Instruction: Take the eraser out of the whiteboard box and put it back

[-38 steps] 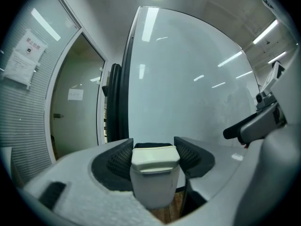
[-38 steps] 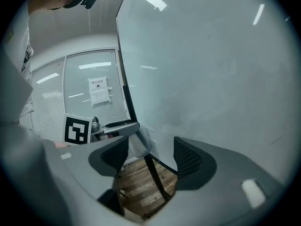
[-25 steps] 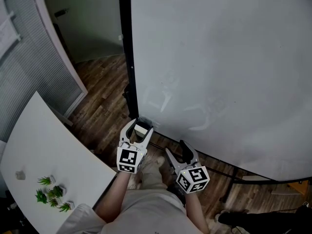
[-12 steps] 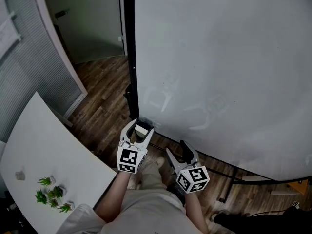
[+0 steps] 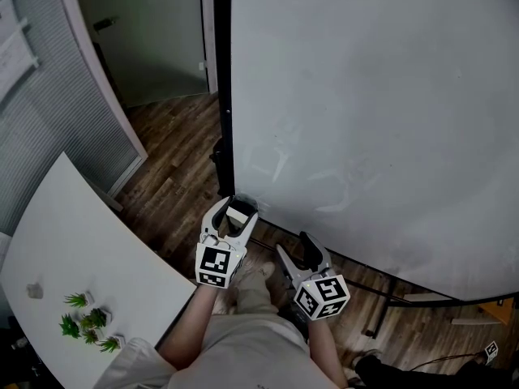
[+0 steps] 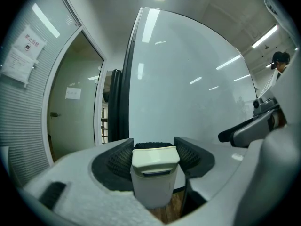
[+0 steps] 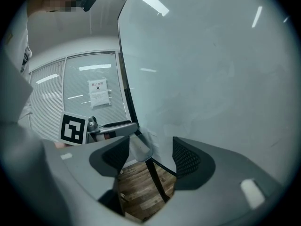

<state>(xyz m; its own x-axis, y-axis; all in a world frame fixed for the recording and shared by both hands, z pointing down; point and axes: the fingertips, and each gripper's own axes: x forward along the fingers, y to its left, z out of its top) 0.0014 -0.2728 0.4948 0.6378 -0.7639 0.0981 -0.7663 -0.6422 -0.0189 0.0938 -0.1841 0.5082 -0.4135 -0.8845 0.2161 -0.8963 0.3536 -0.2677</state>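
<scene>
My left gripper (image 5: 233, 211) is shut on a cream-white eraser (image 5: 236, 216), held just in front of the whiteboard's (image 5: 373, 112) lower left corner. In the left gripper view the eraser (image 6: 154, 173) stands upright between the ribbed pads (image 6: 121, 158), its dark felt side facing away. The right gripper (image 5: 293, 247) hangs to the right and a little nearer to me, open with nothing in it. The right gripper view shows only floor and board between its jaws (image 7: 150, 154). I cannot make out the whiteboard box.
The whiteboard's black frame post (image 5: 222, 96) runs down to the floor by the left gripper. A white table (image 5: 73, 241) with small green plants (image 5: 85, 322) is at the left. Blinds on a glass wall (image 5: 32, 112) stand behind it. Wooden floor (image 5: 174, 168) lies between.
Both grippers keep their places and the eraser stays gripped. Only the head view has drifted slightly, so the board's edge sits a little further right.
</scene>
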